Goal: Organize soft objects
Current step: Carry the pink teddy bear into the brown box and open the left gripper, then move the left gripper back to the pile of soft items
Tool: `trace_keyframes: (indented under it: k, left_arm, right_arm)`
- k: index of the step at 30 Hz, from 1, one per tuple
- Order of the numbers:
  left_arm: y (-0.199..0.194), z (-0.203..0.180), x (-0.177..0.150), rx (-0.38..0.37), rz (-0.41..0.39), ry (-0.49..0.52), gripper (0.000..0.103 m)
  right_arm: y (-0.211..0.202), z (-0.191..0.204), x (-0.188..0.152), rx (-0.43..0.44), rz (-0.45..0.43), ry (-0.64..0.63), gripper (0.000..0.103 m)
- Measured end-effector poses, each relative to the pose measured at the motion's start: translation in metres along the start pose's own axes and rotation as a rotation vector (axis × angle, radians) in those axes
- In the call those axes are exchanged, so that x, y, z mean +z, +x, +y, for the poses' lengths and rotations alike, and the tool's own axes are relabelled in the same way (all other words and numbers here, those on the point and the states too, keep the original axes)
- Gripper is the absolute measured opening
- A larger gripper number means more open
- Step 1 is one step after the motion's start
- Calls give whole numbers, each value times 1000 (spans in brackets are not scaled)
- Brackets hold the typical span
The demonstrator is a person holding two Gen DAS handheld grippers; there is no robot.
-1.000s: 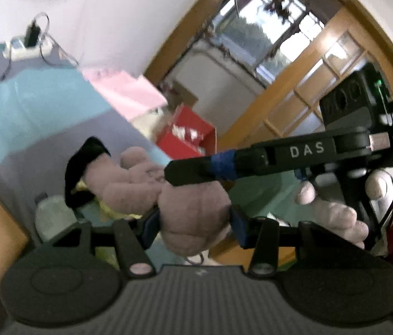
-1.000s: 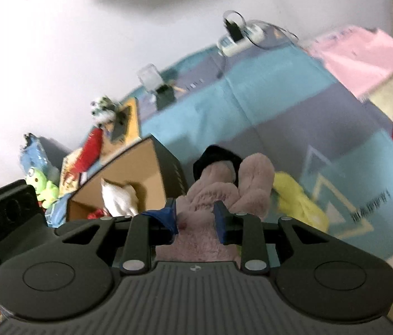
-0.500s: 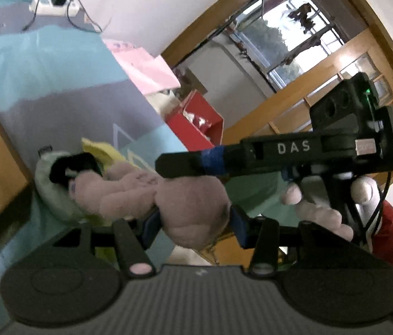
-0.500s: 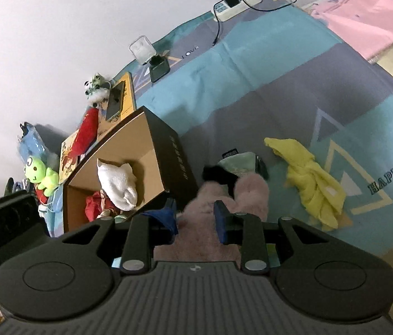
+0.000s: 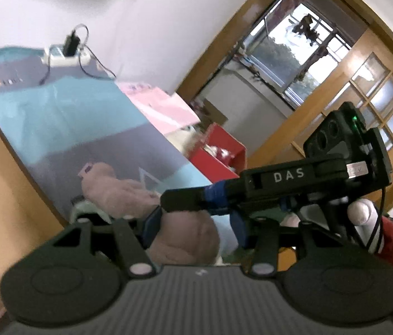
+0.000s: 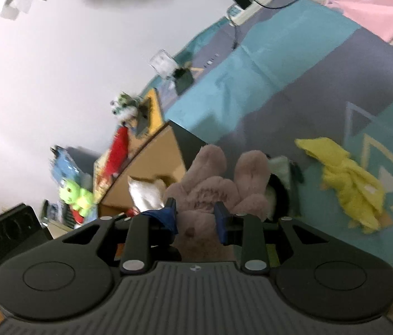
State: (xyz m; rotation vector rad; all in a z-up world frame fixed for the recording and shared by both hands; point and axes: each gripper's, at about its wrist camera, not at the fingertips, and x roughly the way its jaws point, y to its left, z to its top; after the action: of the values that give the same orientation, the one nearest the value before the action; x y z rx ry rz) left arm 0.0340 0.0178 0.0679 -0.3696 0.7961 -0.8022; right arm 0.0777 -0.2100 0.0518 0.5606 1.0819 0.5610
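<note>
Both grippers carrying the pink plush toy (image 6: 210,192) toward the cardboard box (image 6: 151,164).
The left gripper (image 5: 193,223) and right gripper (image 6: 195,217) each seem clenched on it; next, over the box, release.

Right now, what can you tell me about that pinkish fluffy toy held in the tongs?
The plush toy is dusty pink, soft and furry, with rounded stubby limbs sticking up and a black patch at one end. Both tongs grip it: the right tongs pinch its body, and the left tongs squeeze another bulging part. It hangs just above the blue and grey bedspread, beside the open cardboard box, with a pale green cloth right behind it.
</note>
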Motion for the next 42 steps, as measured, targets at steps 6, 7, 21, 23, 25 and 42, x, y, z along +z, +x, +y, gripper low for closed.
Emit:
trace_keyframes:
  k: [6, 7, 21, 23, 25, 42]
  left_arm:
    - [-27, 13, 10, 96, -90, 17, 49]
    - [-32, 14, 12, 119, -107, 18, 49]
    - [-71, 105, -10, 440, -158, -121, 49]
    - [-66, 121, -19, 472, -124, -165, 48]
    - [-64, 130, -27, 509, -102, -192, 50]
    - [-67, 122, -24, 753, -31, -197, 64]
  right_arm:
    - [32, 26, 18, 117, -5, -51, 12]
    - [39, 33, 22, 142, -3, -65, 12]
    - [189, 57, 26, 242, 174, -291, 12]
    - [200, 52, 21, 238, 199, -278, 12]
    - [205, 54, 16, 220, 219, -292, 14]
    - [165, 54, 14, 134, 103, -388, 14]
